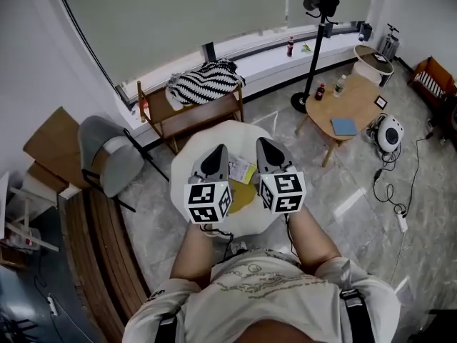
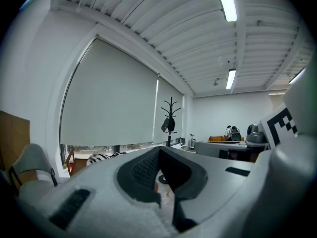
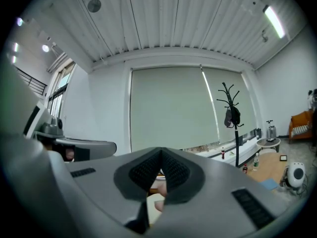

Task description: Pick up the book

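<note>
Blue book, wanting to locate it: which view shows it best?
Head view: the blue book lies in full sight on the wooden table. Right gripper view shows only a blue sliver; left gripper view none.

The book [image 1: 244, 196] is yellow, the cloth [image 1: 205, 81] black-and-white striped.

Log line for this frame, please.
left gripper: shut, empty | right gripper: shut, empty | blue book: on wooden table, untouched

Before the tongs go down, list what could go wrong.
1. Left tongs and right tongs are both shut: they may shove the yellow book, not grip it.
2. A printed sheet by it could get caught too.
3. The blue book on the wooden table might be mistaken for the target.
</note>
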A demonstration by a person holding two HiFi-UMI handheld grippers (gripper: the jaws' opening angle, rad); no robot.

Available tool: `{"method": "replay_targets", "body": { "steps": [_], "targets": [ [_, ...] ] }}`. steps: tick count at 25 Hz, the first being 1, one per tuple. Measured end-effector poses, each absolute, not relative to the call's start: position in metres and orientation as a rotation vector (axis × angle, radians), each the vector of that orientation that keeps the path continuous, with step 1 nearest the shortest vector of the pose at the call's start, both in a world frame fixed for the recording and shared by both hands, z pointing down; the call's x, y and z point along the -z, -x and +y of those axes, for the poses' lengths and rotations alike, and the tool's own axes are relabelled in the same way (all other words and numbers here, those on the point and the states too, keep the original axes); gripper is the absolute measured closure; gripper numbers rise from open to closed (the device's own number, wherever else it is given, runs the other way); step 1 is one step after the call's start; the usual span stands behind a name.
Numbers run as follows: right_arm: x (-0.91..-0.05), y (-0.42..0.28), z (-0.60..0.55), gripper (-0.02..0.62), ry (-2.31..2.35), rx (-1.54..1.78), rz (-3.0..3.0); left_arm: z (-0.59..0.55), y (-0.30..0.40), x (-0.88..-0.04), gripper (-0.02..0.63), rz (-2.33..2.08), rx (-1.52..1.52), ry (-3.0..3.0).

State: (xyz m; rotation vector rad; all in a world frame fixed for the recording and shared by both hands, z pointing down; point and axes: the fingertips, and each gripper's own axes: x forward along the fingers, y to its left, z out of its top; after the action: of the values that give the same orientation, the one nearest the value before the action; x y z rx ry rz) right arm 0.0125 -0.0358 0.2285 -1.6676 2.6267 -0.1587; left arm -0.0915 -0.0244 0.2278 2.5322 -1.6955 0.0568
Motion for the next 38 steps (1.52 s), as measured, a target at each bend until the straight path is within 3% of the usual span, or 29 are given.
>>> {"method": "replay_targets", "body": {
  "steps": [14,38],
  "targets": [
    [-0.242,0.027,-0.096,0.572,1.774,0.185,2.606,-0.090,0.131,-0.244,0.594,-1.596,-0.053,-2.560],
    [-0.298,0.004,-0.211,0.572,1.676,0.335,2.739,-0.185,0.109,-0.305,0.594,-1.707,-0.146,-2.325]
  ]
}}
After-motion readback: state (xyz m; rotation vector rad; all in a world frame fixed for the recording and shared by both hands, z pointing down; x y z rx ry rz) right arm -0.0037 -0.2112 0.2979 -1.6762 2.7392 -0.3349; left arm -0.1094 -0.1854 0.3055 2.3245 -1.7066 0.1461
